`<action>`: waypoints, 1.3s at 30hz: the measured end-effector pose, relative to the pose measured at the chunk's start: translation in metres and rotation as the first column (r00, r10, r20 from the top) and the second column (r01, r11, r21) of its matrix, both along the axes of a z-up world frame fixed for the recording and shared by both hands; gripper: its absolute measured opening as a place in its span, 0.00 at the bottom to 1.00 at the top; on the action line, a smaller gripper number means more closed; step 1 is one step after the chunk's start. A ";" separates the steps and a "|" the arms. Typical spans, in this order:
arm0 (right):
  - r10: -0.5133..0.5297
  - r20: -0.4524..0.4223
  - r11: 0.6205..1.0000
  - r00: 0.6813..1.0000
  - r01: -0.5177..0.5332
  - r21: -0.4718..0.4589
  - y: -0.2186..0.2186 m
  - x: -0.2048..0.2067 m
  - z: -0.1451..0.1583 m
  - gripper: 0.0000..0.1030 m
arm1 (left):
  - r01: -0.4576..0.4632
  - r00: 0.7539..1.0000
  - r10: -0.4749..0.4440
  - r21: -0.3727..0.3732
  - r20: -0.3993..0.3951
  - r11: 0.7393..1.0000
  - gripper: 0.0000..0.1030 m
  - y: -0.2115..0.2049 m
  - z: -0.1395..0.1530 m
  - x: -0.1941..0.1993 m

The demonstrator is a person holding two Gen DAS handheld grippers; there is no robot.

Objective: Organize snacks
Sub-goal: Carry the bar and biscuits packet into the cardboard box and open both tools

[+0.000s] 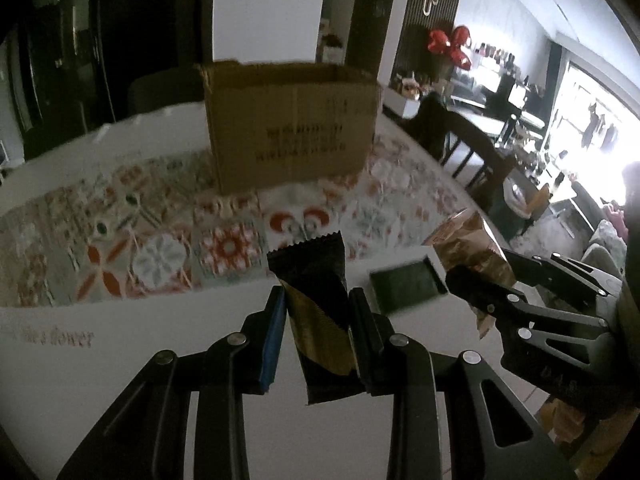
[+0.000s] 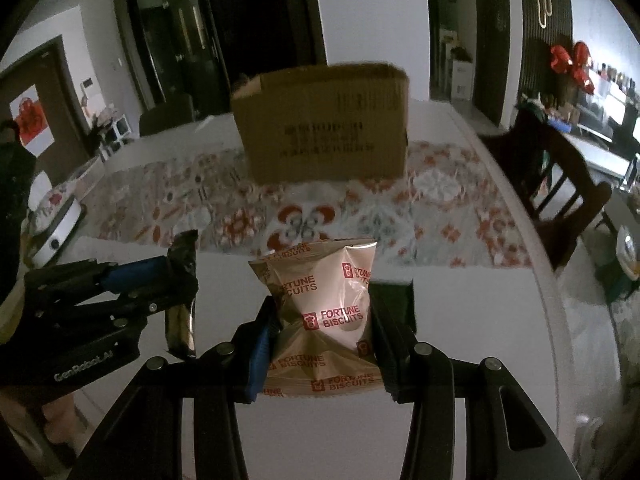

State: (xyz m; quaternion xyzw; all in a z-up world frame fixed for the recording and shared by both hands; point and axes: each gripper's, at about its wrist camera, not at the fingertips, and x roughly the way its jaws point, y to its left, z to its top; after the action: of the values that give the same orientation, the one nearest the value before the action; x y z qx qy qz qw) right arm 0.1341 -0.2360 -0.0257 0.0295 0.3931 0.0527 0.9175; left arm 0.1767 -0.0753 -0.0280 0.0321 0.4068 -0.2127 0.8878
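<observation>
My left gripper (image 1: 316, 312) is shut on a black and gold snack bar (image 1: 316, 300), held upright above the white table. My right gripper (image 2: 324, 312) is shut on a pink and tan Fortune Biscuits packet (image 2: 324, 312). The right gripper with its packet (image 1: 472, 248) shows at the right of the left wrist view. The left gripper with the bar (image 2: 182, 300) shows at the left of the right wrist view. An open brown cardboard box (image 1: 292, 124) stands upright ahead on the patterned cloth; it also shows in the right wrist view (image 2: 324, 124).
A tiled red and green patterned cloth (image 1: 160, 236) covers the table's middle. A dark flat rectangular object (image 1: 404, 284) lies on the table near the right gripper. A dark wooden chair (image 2: 552, 176) stands at the table's right edge. A white round appliance (image 2: 56, 224) sits at the left.
</observation>
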 end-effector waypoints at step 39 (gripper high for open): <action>0.019 0.233 1.000 0.972 -0.021 0.006 -0.014 0.166 0.089 0.44 | -0.059 0.969 0.068 -0.045 0.238 0.997 0.31 -0.019 0.093 0.157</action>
State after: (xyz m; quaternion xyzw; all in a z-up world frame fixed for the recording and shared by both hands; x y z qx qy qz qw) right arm 0.2998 -0.2501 0.0629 0.0228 0.2828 0.0668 0.9566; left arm 0.3334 -0.0940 0.0654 0.0278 0.2935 -0.1864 0.9372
